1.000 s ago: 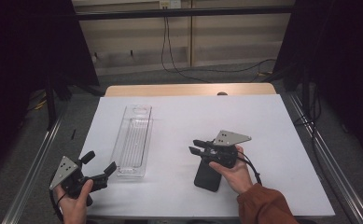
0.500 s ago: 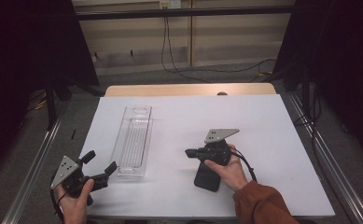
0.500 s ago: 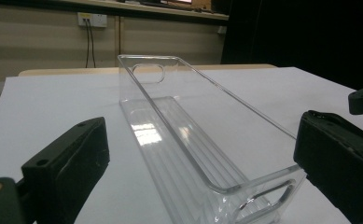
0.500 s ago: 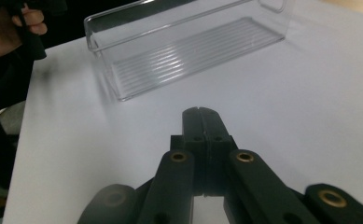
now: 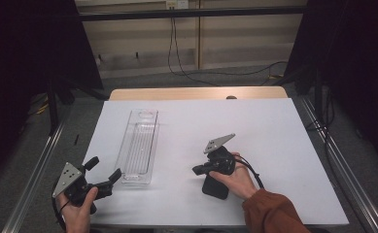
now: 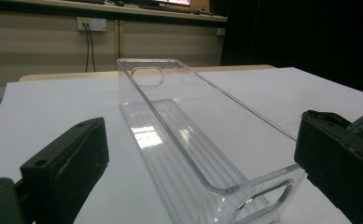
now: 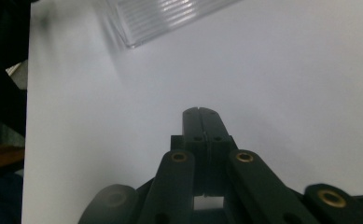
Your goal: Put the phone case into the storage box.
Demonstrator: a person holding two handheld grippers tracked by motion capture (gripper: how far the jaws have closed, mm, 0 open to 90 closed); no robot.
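Glossy clear plastic tray [image 5: 139, 148], matt white table [image 5: 274, 126].

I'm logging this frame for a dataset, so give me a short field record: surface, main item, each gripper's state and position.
surface: white table
main item: clear plastic tray, long, empty, lying lengthwise on the table's left half
left gripper: open, at the tray's near end, one jaw to each side, not touching
right gripper: shut, nothing between the jaws, to the right of the tray and apart from it
under right hand: a dark flat thing, too hidden to identify

Black tool [image 5: 199, 169] with grey triangular plate, rust-orange sleeve [image 5: 269, 212]
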